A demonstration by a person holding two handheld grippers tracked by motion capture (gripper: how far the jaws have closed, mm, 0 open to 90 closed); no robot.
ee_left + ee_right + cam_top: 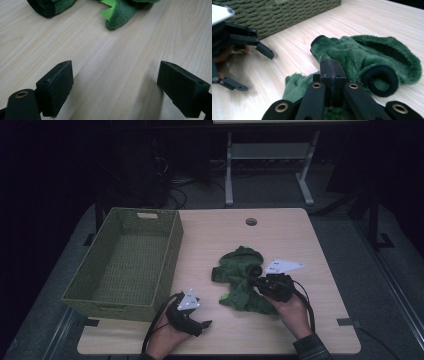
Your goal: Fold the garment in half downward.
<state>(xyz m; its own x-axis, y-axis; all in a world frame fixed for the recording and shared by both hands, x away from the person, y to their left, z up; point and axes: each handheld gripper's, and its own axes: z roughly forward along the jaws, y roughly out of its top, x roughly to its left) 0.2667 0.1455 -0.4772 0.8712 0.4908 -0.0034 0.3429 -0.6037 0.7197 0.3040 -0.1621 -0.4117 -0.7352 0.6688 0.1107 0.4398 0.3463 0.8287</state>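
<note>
One green basket sits on the left of the bench. It looks empty. Next comes the left claw, released, with its jaws wide apart over bare wood. The one green fuzzy garment lies to its right and a bit farther away, in a loose heap. The right claw is at the heap's right side and looks clenched on a bit of the fuzzy cloth. So the right hand is nearer. The basket is well apart, off to the left.
</note>
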